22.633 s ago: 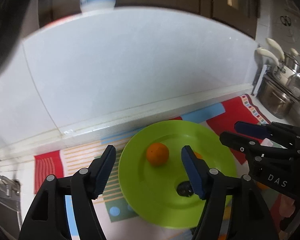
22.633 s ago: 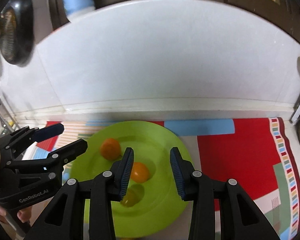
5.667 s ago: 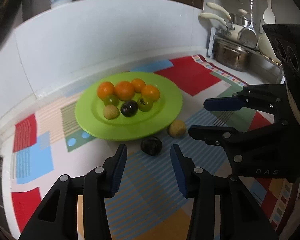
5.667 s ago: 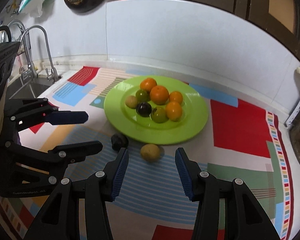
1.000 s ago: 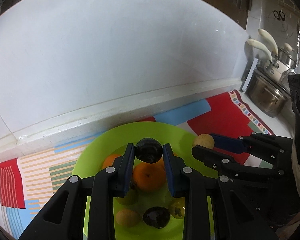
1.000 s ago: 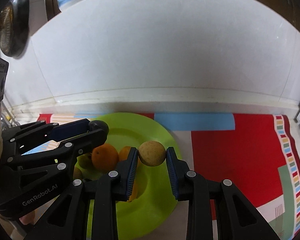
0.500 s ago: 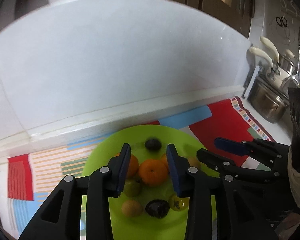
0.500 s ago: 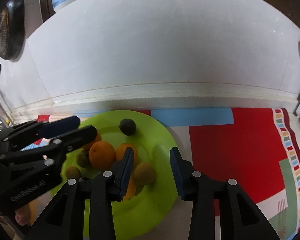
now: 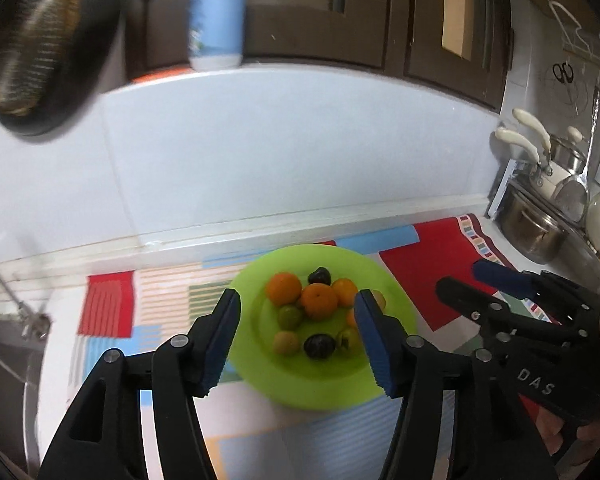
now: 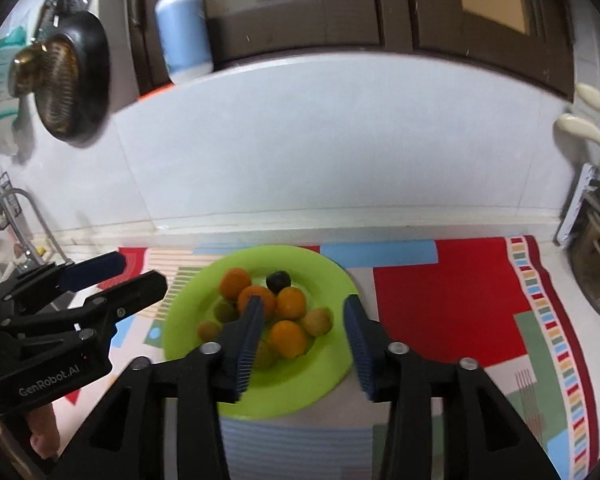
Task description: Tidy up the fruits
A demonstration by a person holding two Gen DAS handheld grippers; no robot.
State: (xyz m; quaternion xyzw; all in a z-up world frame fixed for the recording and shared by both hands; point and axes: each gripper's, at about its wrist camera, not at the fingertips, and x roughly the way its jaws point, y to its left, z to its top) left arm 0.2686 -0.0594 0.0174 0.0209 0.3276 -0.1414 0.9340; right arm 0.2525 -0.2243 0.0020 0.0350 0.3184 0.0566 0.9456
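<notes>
- Now that both fruits have been let go, the left hand-held gripper and the right hand-held gripper hang released and empty, pulled back above the green plate.
- A second ago each clamped one fruit: the dark plum now lies at the plate's far side, ahead of the left fingers; the tan fruit sits between the right fingers.
- With no fruit visible on the tabletop mat, the sorting looks complete.

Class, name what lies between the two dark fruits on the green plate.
In the left wrist view, between the dark fruits on the green plate lies an orange.
</notes>
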